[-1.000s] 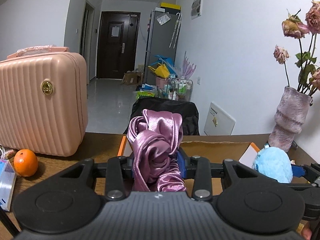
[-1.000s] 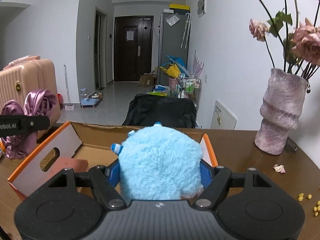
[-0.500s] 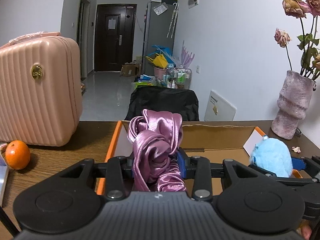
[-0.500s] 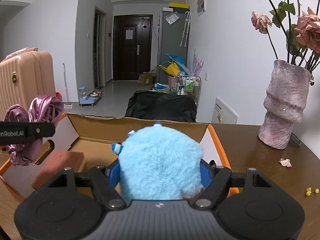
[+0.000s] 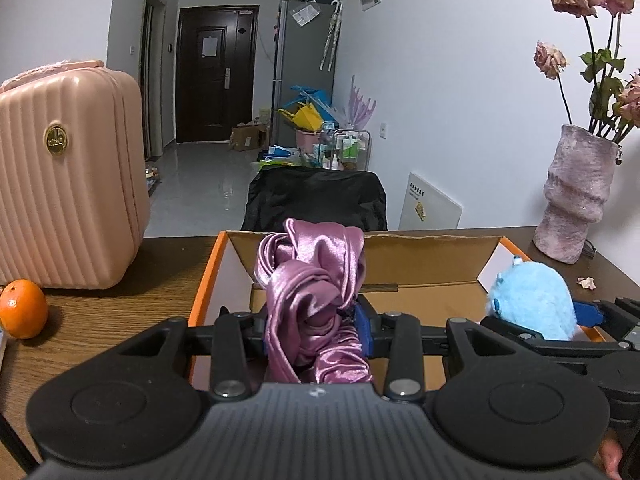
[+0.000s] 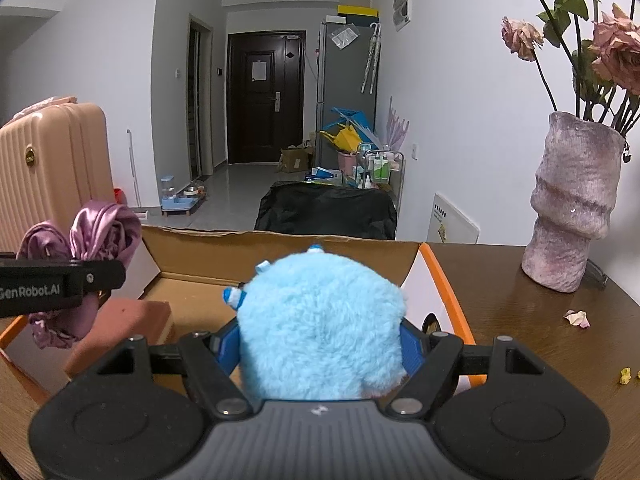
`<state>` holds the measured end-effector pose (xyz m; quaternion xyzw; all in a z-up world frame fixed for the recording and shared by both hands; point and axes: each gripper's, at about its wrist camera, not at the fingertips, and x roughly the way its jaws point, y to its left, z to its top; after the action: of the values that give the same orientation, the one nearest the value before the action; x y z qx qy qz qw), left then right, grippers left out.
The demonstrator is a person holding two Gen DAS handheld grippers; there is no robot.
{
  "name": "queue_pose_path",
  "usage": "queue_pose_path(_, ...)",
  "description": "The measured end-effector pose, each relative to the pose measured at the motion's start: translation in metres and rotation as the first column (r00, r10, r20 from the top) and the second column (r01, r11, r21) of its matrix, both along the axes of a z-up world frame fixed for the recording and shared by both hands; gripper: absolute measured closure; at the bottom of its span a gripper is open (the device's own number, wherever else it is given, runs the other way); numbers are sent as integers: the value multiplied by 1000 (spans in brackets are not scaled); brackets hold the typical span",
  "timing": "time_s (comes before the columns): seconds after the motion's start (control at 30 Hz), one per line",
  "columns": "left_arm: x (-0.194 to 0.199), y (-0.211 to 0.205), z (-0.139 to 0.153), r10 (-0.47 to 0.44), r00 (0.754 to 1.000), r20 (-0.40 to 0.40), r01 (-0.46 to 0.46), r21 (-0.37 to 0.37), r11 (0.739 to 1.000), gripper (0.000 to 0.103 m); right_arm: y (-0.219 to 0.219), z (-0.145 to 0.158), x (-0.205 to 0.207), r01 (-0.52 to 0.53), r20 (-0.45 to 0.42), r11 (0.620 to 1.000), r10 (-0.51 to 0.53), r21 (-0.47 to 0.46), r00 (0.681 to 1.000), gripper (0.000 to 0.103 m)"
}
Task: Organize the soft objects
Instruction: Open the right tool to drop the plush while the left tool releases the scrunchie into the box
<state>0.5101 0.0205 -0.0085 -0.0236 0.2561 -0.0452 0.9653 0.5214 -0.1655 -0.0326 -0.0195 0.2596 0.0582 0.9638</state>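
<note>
Biggest thing on the table (image 5: 100, 320) is the pink suitcase (image 5: 68, 176), standing upright at the far left. Next to it, more in the middle, sits the open cardboard box (image 5: 424, 264) with orange edges, flaps up, and both grippers are hovering over it.

Off to the right there's a lumpy pinkish vase (image 6: 572, 204) with dried roses, well apart from the box, with a few petals scattered on the wood near it.

Right gripper (image 6: 320, 344) has its jaws fairly wide, clamped on either side of a fluffy blue plush (image 6: 320, 328). The blue pads press into the fur on both sides, so it's a proper grip. The plush is held up over the right part of the box, not resting on the bottom as far as I can see.

Left gripper (image 5: 314, 328) is pinched in narrow on a bunch of purple satin cloth (image 5: 312, 292). The cloth spills out above and below the jaws, and it's over the left part of the box. In the right wrist view you can see it dangling past the finger.

There's a reddish-brown block (image 6: 128, 320) lying inside the box, under the cloth side.

Smallest: an orange (image 5: 22, 308) sitting on the table just in front of the suitcase.
</note>
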Motion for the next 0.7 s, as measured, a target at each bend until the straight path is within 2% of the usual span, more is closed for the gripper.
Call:
queue_pose_path(0.1, -2, 3, 0, -4, 1000, 2, 4, -6, 1000, 62, 0, 0, 0, 1, -3, 1000, -1, 2, 1000, 26)
queue_pose_path(0.2, -5, 6, 3, 1, 1000, 21, -1, -14, 1000, 51, -1, 0, 1, 7, -2, 1000, -7, 7, 1000, 17)
queue_pose_path(0.33, -10, 5, 6, 37, 998, 56, -37, 6, 999, 21, -2, 1, 1, 13, 7, 1000, -13, 14, 1000, 4)
queue_pose_path(0.4, -11, 5, 6, 50, 997, 61, -50, 12, 999, 18, -3, 0, 0, 17, 11, 1000, -18, 10, 1000, 4)
queue_pose_path(0.47, -10, 6, 6, 66, 996, 55, -67, 12, 998, 7, -3, 1, -1, 17, 14, 1000, -18, 9, 1000, 3)
queue_pose_path(0.57, -10, 8, 7, 85, 995, 58, -85, 9, 996, 3, -2, 0, -1, 19, 12, 1000, -19, 8, 1000, 3)
queue_pose_path(0.7, -10, 8, 7, 92, 994, 59, -93, 10, 996, 1, -2, 0, -2, 20, 14, 1000, -20, 8, 1000, 3)
